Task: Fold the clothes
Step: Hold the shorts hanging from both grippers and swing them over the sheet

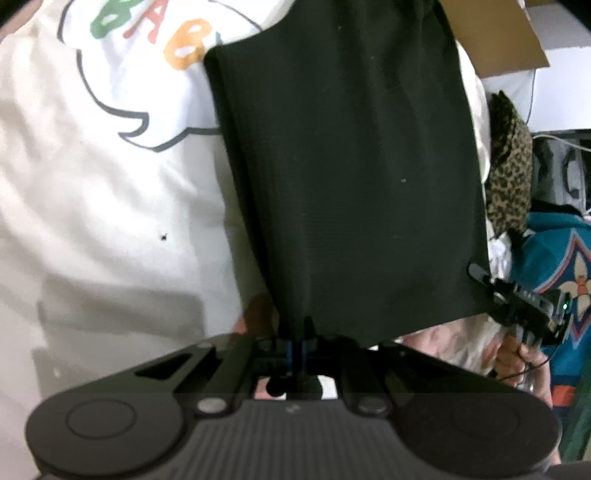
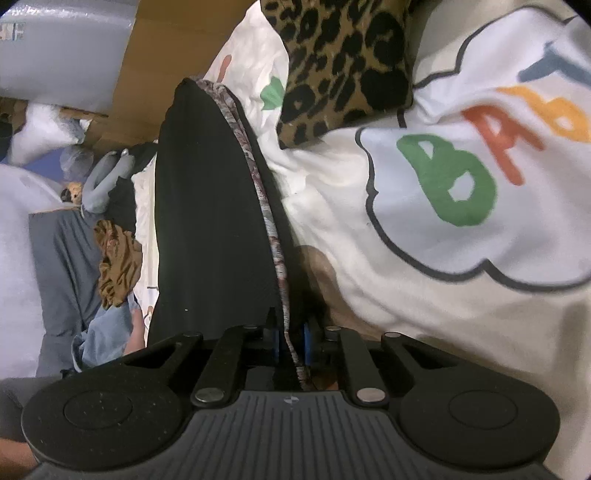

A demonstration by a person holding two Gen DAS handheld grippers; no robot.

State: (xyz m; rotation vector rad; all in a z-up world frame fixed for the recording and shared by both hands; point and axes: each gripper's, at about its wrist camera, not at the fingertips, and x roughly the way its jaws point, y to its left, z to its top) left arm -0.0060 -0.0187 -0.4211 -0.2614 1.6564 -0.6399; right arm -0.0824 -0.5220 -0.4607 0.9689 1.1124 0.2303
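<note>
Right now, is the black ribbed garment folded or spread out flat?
Folded, and held up: the black ribbed garment shows doubled layers in the right wrist view, pinched by the left gripper and right gripper.

The black garment runs off the top edge at 12 o'clock in the left wrist view, so its far end is cut off. It hides much of the cream sheet and part of its coloured letters. The whole view is motion-blurred. In the right wrist view, the letters are cropped at 2 o'clock.
</note>
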